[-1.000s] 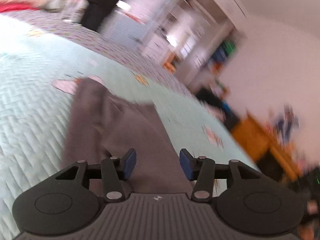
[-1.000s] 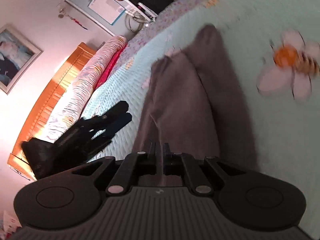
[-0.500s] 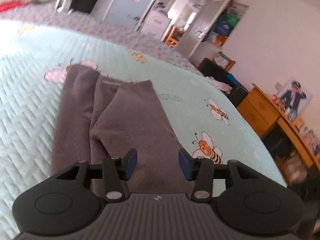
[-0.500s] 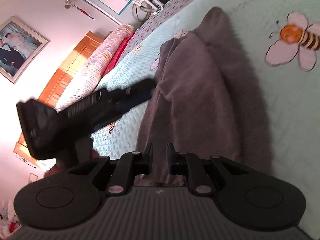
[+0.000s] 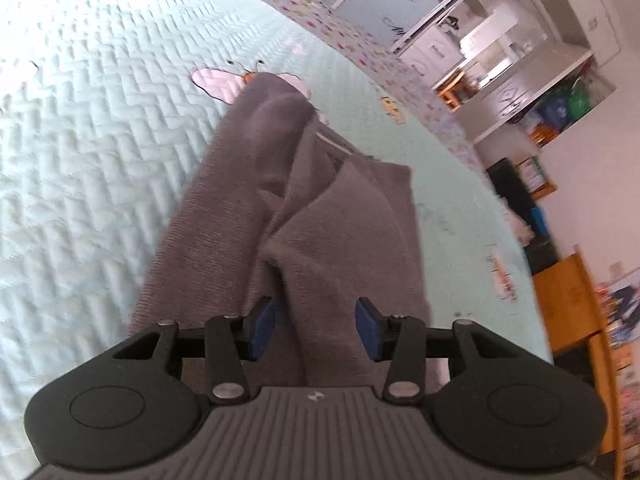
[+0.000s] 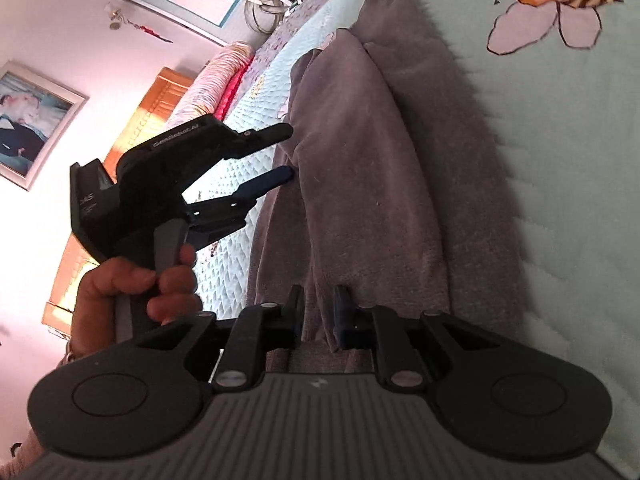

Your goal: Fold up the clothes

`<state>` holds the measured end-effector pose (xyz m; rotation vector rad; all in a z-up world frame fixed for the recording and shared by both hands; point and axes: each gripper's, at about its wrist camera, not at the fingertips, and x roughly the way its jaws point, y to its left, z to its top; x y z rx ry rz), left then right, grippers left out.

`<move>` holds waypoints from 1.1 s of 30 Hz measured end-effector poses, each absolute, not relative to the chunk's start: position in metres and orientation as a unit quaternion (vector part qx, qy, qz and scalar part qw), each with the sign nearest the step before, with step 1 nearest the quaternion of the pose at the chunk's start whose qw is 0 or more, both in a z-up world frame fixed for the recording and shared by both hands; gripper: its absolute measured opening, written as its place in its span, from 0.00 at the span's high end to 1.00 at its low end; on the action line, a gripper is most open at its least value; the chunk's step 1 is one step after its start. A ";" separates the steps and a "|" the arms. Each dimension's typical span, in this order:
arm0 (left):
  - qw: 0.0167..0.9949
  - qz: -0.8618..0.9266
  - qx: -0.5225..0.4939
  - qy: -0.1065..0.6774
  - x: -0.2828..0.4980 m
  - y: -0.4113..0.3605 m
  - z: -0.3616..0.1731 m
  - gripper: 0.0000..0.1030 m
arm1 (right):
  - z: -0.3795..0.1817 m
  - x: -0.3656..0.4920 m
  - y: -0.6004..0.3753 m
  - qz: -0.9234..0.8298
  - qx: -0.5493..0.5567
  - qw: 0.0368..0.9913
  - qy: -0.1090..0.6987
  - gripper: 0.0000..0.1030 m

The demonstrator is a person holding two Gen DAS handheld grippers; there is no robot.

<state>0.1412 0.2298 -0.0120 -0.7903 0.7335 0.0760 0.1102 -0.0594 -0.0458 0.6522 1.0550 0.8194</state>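
My left claw hangs low over the near end of the grey garment, its blue-padded fingers spread wide with a raised ridge of the cloth running up between them; neither pad presses on the fabric, so it holds nothing. From the right wrist view that same claw shows at the left, held in my hand, its two fingers parted and pointing at the garment's left edge.

My right claw is nearly closed, with only a narrow gap left, and a fold of the garment sits between the fingers (whether the pads truly pinch it I cannot tell).

The garment lies lengthwise on the bed's pale green quilted cover, stretching from the claws to the far end, where it overlaps a printed flower. It is bunched into long soft ridges, one layer turned over another near the middle. A printed bee on a flower lies on the cover at the far right, apart from the cloth.
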 end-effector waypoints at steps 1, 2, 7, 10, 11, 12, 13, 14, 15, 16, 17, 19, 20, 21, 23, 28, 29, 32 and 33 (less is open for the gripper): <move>0.855 0.034 -0.379 0.351 0.144 0.230 -0.014 0.55 | -0.046 0.110 -0.060 0.374 0.297 0.736 0.480 0.85; 0.854 0.035 -0.384 0.350 0.146 0.231 -0.015 0.55 | -0.045 0.111 -0.060 0.375 0.298 0.735 0.479 0.85; 0.861 0.037 -0.374 0.342 0.158 0.233 -0.015 0.96 | -0.044 0.112 -0.063 0.381 0.300 0.733 0.477 0.82; 0.876 0.035 -0.332 0.348 0.168 0.230 -0.012 0.96 | -0.048 0.112 -0.066 0.384 0.292 0.728 0.487 0.89; 0.881 0.036 -0.314 0.352 0.172 0.228 -0.011 0.96 | -0.053 0.110 -0.066 0.383 0.276 0.729 0.496 1.00; 0.884 0.036 -0.299 0.358 0.175 0.227 -0.012 0.96 | -0.058 0.108 -0.065 0.381 0.259 0.729 0.506 1.00; 0.884 0.038 -0.287 0.366 0.177 0.226 -0.014 0.96 | -0.060 0.105 -0.066 0.387 0.258 0.730 0.501 1.00; 0.885 0.039 -0.275 0.373 0.180 0.225 -0.015 0.96 | -0.059 0.104 -0.066 0.385 0.257 0.731 0.501 1.00; 0.885 0.037 -0.274 0.375 0.180 0.225 -0.016 0.96 | -0.058 0.103 -0.065 0.384 0.255 0.732 0.501 1.00; 0.884 0.033 -0.279 0.374 0.178 0.227 -0.015 0.95 | -0.057 0.102 -0.064 0.382 0.253 0.734 0.502 1.00; 0.883 0.030 -0.284 0.373 0.176 0.228 -0.015 0.95 | -0.056 0.101 -0.064 0.381 0.251 0.735 0.502 1.00; 0.881 0.023 -0.294 0.371 0.172 0.231 -0.015 0.89 | -0.053 0.100 -0.064 0.380 0.253 0.734 0.503 1.00; 0.882 0.023 -0.296 0.367 0.167 0.232 -0.012 0.86 | -0.050 0.100 -0.065 0.379 0.255 0.733 0.504 1.00; 0.884 0.025 -0.296 0.360 0.160 0.233 -0.008 0.81 | -0.047 0.098 -0.068 0.379 0.261 0.732 0.502 0.98; 0.891 0.034 -0.295 0.344 0.144 0.229 0.001 0.78 | -0.040 0.095 -0.082 0.384 0.294 0.734 0.477 0.93; 0.905 -0.022 -0.251 0.342 0.118 0.193 0.008 0.72 | -0.044 0.093 -0.109 0.358 0.351 0.739 0.451 0.93; 0.904 -0.035 -0.228 0.359 0.117 0.182 0.002 0.72 | -0.050 0.093 -0.110 0.345 0.349 0.740 0.460 0.93; 0.889 -0.028 -0.201 0.411 0.118 0.168 -0.020 0.73 | -0.068 0.094 -0.114 0.327 0.368 0.727 0.479 0.99; 0.890 -0.027 -0.207 0.405 0.115 0.169 -0.020 0.73 | -0.069 0.093 -0.117 0.324 0.379 0.723 0.478 0.99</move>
